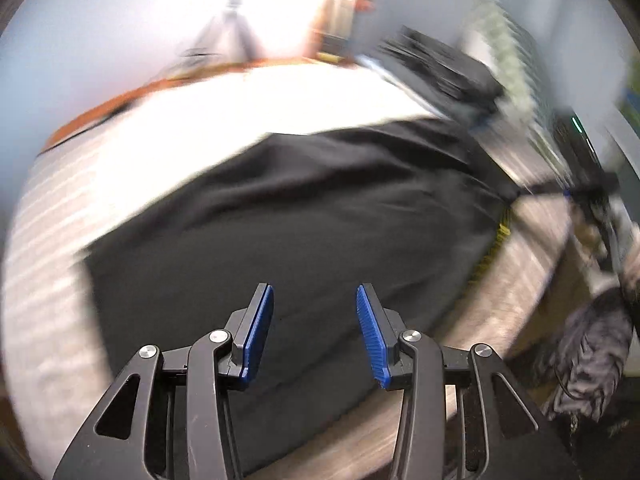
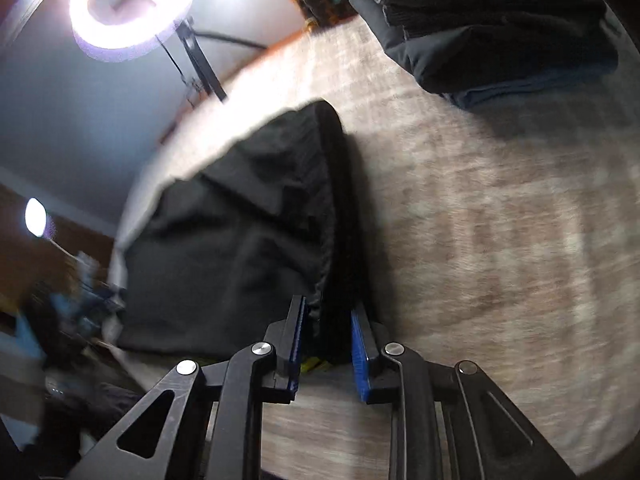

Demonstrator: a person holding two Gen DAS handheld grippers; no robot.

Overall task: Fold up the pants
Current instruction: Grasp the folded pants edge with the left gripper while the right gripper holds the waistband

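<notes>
black pants lie spread on the pale woven surface, their long axis running from near left to far right in the left wrist view. the left gripper hangs above the near part of the cloth, fingers apart with nothing between them, the fabric straight ahead and below. the right gripper sits at the garment's near right edge, its fingers clamped on a bunched dark band of the pants, which stretch away to the far left. a pile of dark folded clothes lies well apart at far right. judging by this, the left side must drop onto cloth directly beneath it.
</notes>
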